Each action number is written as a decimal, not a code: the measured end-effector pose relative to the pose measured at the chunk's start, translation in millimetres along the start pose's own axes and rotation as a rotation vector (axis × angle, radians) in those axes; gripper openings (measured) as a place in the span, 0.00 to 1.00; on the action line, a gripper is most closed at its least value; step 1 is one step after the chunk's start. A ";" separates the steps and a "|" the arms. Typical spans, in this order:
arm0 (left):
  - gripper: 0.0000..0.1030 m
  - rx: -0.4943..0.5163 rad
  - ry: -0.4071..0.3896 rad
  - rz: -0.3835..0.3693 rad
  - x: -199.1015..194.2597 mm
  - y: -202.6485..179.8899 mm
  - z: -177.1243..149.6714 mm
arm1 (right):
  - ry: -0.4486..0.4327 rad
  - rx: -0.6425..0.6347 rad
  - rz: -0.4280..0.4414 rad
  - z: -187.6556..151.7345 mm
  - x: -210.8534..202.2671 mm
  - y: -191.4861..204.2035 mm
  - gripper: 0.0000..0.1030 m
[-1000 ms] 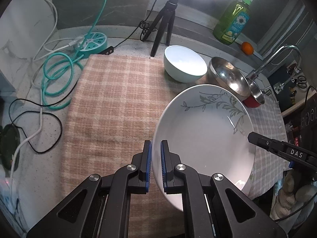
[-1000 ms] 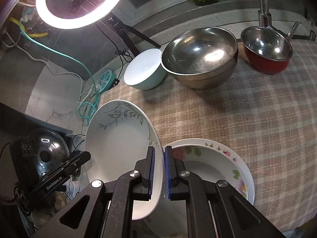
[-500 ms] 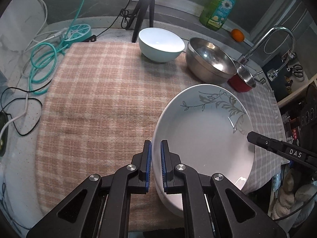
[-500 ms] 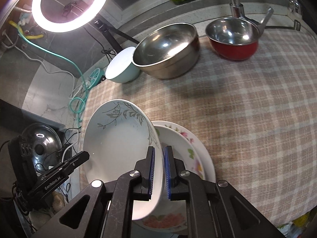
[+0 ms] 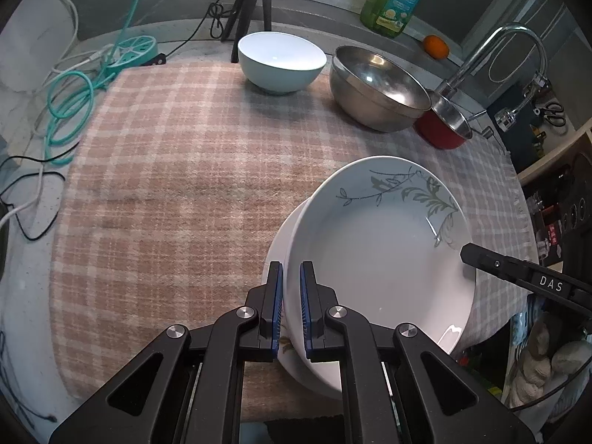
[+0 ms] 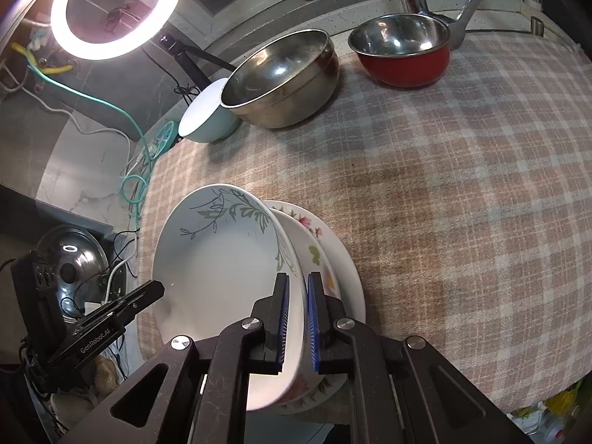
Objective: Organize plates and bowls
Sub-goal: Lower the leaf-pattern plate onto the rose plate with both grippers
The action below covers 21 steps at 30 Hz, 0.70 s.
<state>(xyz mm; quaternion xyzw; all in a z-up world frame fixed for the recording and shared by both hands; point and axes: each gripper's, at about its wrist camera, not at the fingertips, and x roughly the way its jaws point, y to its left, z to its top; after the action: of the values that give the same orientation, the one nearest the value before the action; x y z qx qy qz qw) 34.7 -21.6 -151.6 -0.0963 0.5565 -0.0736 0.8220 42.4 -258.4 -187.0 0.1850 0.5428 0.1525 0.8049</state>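
While my left gripper (image 5: pixel 291 305) pinches the near rim of the leaf-patterned plate (image 5: pixel 381 255) at lower centre, my right gripper (image 6: pixel 296 318) clamps the opposite rim. That plate sits tilted over the flowered plate (image 6: pixel 333 270) on the checked cloth (image 5: pixel 177 170). Along the upper frame stand a pale blue bowl (image 5: pixel 281 61), a steel bowl (image 5: pixel 377 87) and a red bowl (image 5: pixel 444 125).

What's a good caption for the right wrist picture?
Two tongs lower a leaf-patterned plate onto a flowered plate on the checked cloth.
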 end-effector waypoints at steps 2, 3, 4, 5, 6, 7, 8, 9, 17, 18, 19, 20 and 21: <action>0.07 0.004 0.004 0.000 1.2 -1.8 -0.3 | 0.001 0.004 -0.002 -1.1 -0.4 -2.1 0.09; 0.07 0.007 0.007 0.000 1.6 -2.8 -0.4 | 0.002 0.006 -0.004 -1.9 -0.6 -3.2 0.09; 0.07 0.010 0.010 0.001 2.1 -3.7 -0.5 | 0.002 0.008 -0.004 -2.3 -0.5 -4.6 0.09; 0.07 0.012 0.011 0.002 2.4 -4.3 -0.6 | 0.004 0.010 -0.003 -2.8 -0.2 -5.3 0.09; 0.07 0.016 0.013 0.002 2.9 -4.7 -0.3 | 0.004 0.013 -0.003 -3.4 -0.1 -5.9 0.09; 0.07 0.017 0.016 0.003 3.7 -5.2 -0.2 | 0.006 0.015 -0.004 -4.0 0.3 -6.7 0.09; 0.07 0.018 0.018 0.003 4.1 -5.6 -0.3 | 0.007 0.017 -0.003 -4.5 0.8 -7.6 0.09; 0.07 0.021 0.020 0.005 4.8 -5.9 -0.2 | 0.009 0.019 -0.003 -4.9 1.2 -8.1 0.09; 0.07 0.031 0.034 0.010 8.4 -8.2 -0.9 | 0.017 0.029 -0.005 -8.3 4.3 -11.5 0.09; 0.07 0.031 0.035 0.010 8.6 -8.0 -0.7 | 0.018 0.030 -0.005 -8.6 4.6 -11.7 0.09; 0.07 0.034 0.036 0.011 8.8 -8.0 -0.6 | 0.019 0.030 -0.006 -9.0 4.9 -11.9 0.09; 0.07 0.036 0.037 0.012 8.8 -8.1 -0.6 | 0.020 0.031 -0.006 -9.2 5.1 -11.9 0.09; 0.07 0.037 0.038 0.013 8.9 -8.1 -0.5 | 0.020 0.032 -0.006 -9.9 5.3 -12.1 0.09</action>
<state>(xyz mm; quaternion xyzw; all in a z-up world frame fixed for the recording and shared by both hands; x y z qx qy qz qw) 37.4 -31.5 -157.9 -0.0761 0.5710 -0.0803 0.8134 35.7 -265.4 -200.3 0.1949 0.5539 0.1433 0.7967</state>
